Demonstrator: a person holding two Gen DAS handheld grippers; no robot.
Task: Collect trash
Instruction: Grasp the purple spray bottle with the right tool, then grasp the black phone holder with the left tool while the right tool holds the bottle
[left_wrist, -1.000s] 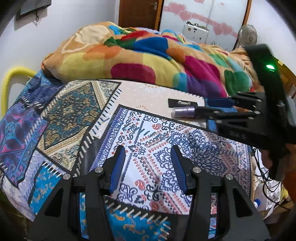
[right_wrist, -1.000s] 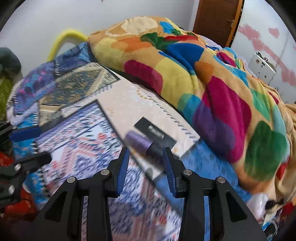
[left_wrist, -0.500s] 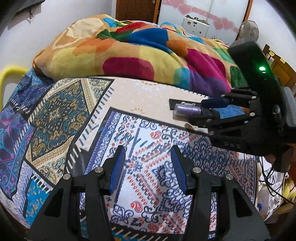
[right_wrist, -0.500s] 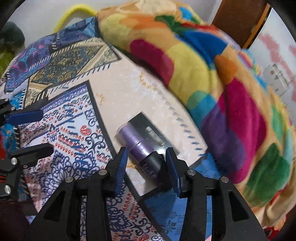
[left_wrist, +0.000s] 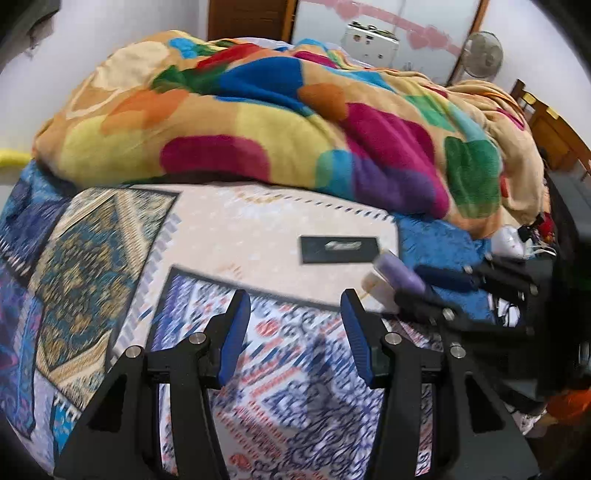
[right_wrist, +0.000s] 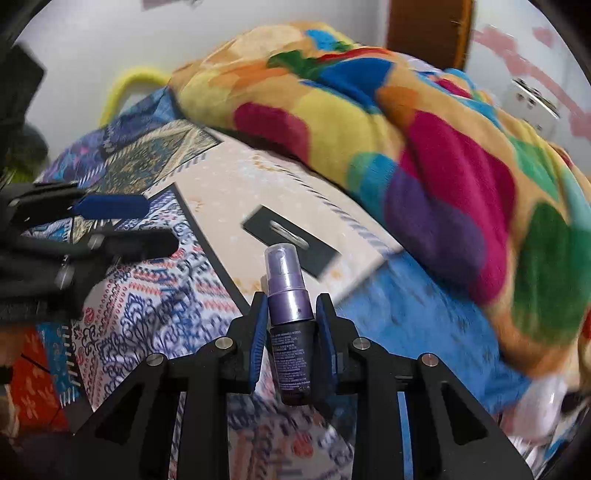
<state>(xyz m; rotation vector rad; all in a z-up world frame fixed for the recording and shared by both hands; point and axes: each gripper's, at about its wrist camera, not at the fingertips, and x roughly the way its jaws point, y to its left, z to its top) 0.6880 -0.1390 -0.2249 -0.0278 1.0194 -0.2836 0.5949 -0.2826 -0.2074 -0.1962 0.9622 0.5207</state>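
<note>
While the left gripper (left_wrist: 291, 332) hangs spread over the bed (left_wrist: 229, 229), the right gripper (right_wrist: 289, 325) pinches a purple spray bottle (right_wrist: 290, 314); black card (right_wrist: 291, 240) beyond.

right gripper (right_wrist: 289, 326) now clamped on purple spray bottle (right_wrist: 290, 325) — bottle lifted off bedspread (right_wrist: 229, 192), black card (right_wrist: 291, 240) uncovered

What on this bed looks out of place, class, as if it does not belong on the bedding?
The flat black packet lying loose on the cream patch of the bedspread looks like litter. The purple spray bottle is already clamped in the right gripper.
</note>
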